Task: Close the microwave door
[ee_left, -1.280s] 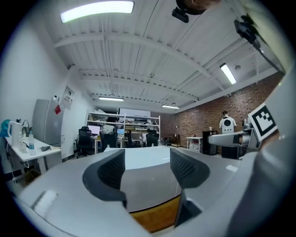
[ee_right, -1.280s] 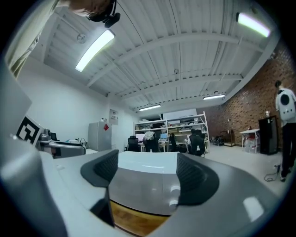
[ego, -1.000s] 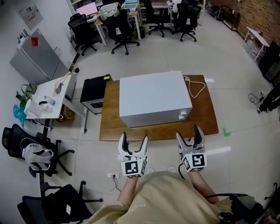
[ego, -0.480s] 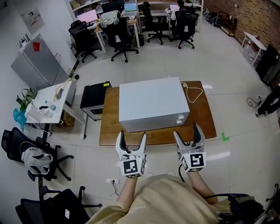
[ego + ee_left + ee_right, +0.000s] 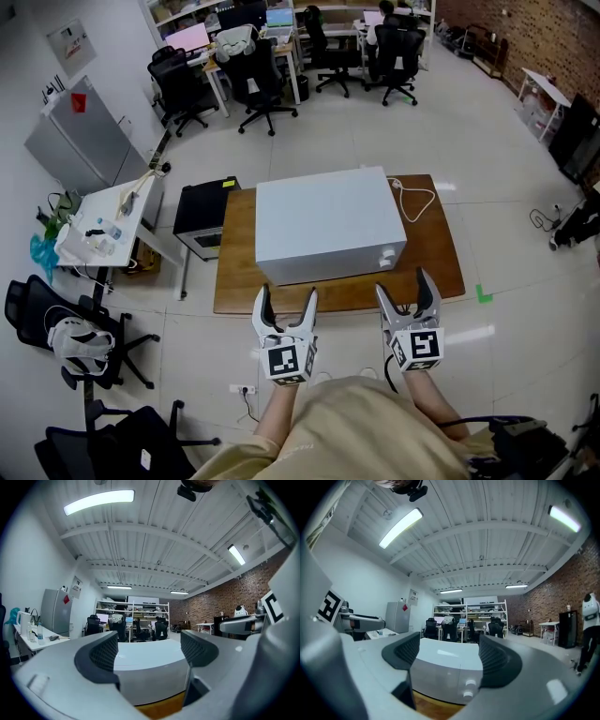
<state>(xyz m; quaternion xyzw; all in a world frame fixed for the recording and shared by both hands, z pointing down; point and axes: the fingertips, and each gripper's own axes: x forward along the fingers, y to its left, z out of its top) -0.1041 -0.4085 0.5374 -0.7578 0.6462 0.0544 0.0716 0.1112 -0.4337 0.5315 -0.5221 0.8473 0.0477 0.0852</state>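
The left tool (image 5: pixel 287 296) and right tool (image 5: pixel 403 284) hover spread and empty off the desk's (image 5: pixel 441 253) near edge. The microwave (image 5: pixel 323 220) looks already shut, so a push might slide it.

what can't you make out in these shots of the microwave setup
- Head view: the microwave's front is foreshortened from above, so the door seam is unreadable there.
- Left gripper view: its knob end sits behind one of the fingers.
- Head view: things on the white side table are too small to name.
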